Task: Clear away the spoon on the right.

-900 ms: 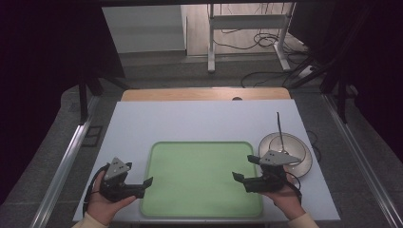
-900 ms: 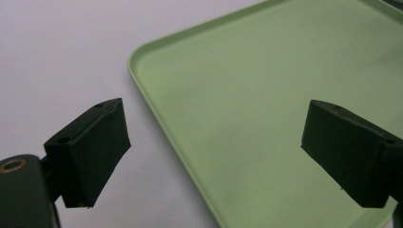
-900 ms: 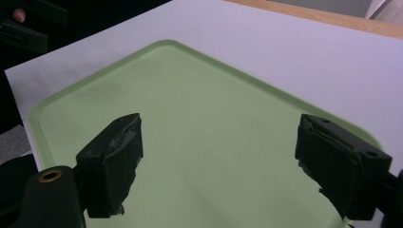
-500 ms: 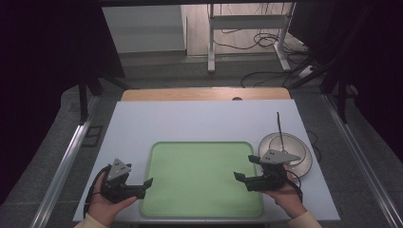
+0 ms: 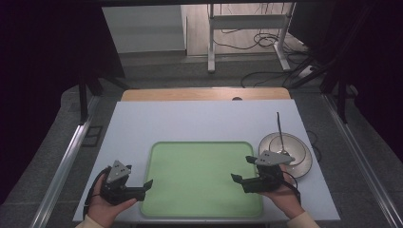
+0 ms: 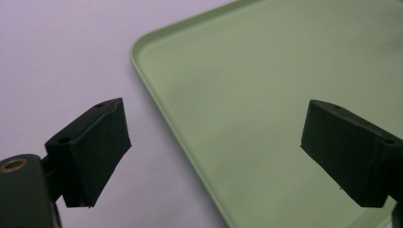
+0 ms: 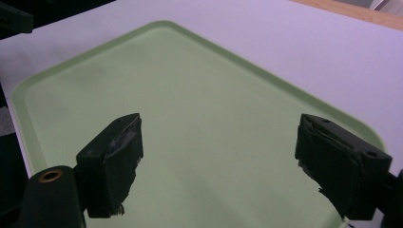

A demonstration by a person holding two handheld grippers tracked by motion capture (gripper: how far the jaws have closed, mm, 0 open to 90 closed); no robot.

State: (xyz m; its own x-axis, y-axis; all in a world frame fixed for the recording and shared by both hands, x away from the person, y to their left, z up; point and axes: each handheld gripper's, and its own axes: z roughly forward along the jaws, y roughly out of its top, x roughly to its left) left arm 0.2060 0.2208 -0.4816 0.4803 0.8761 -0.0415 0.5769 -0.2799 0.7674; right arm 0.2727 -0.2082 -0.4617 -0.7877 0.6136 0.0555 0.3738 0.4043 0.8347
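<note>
Two grippers are held low at the near end of the table, one in each hand. Left gripper (image 5: 148, 184) is spread wide with nothing between its jaws; in the left gripper view (image 6: 216, 156) its jaws straddle the left rim of the tray (image 6: 266, 95), one over the table (image 6: 57, 57) and one over the green surface. Right gripper (image 5: 242, 170) is likewise spread wide and empty; in the right gripper view (image 7: 218, 166) both its jaws hang over the tray (image 7: 190, 95), with the table (image 7: 304, 42) beyond it.

One green tray (image 5: 204, 156) lies between the two grippers, and nothing is seen on it. One plate (image 5: 299, 161) sits just behind and to the outer side of the right gripper, off the tray, with one thin rod-like utensil (image 5: 279, 130) resting in it and pointing away from the person; what kind it is cannot be told.

A white table (image 5: 199, 121) is seen, with a wooden strip (image 5: 204, 94) along its far edge. Beyond it, a grey floor (image 5: 157, 71), loose cables (image 5: 266, 40) and one white metal frame (image 5: 247, 23) are seen; both sides of the room are dark.
</note>
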